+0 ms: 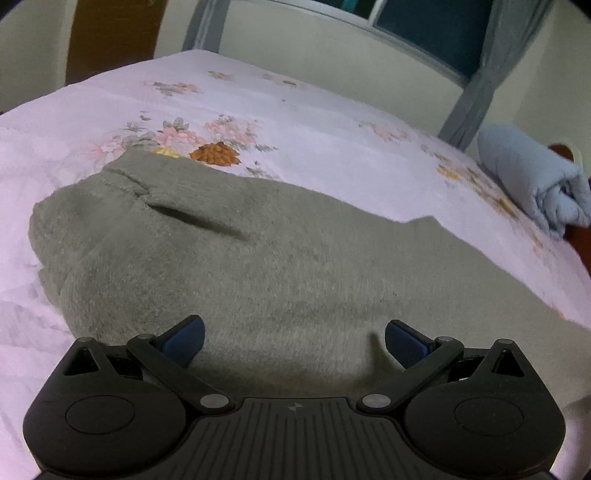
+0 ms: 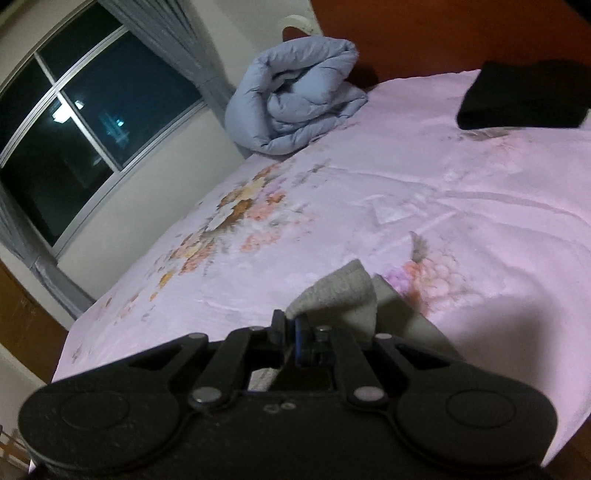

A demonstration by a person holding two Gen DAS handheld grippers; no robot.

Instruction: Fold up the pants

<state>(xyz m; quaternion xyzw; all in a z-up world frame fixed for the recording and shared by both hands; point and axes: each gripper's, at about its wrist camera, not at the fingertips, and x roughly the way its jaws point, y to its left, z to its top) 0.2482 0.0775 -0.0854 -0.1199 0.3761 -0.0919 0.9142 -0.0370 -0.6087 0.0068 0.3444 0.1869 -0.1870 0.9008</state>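
Grey fleece pants [image 1: 236, 266] lie spread flat on the bed [image 1: 295, 122], on a pale pink sheet with flower prints. In the left wrist view they fill the middle of the frame, waistband end toward the left, a dark pocket slit [image 1: 195, 218] running across the upper part. Left claw [image 1: 294, 341] hangs just over the grey fabric, blue pads [image 1: 184, 338] wide apart, nothing between them, not pressing the cloth.

Right claw [image 2: 291, 334] is closed tight on a corner of the pants [image 2: 340, 291]; the pinched grey fabric bunches up in a peak just past the fingertips, lifted off the sheet, with more cloth trailing down to the right under the claw body.

Rolled light blue duvet [image 2: 295, 99] sits at the far edge of the bed near the window [image 2: 74, 129], grey curtain [image 2: 173, 40] beside it. A folded black garment [image 2: 524, 96] lies on the sheet at the far right, well apart from the pants. Brown headboard [image 2: 443, 33] behind both
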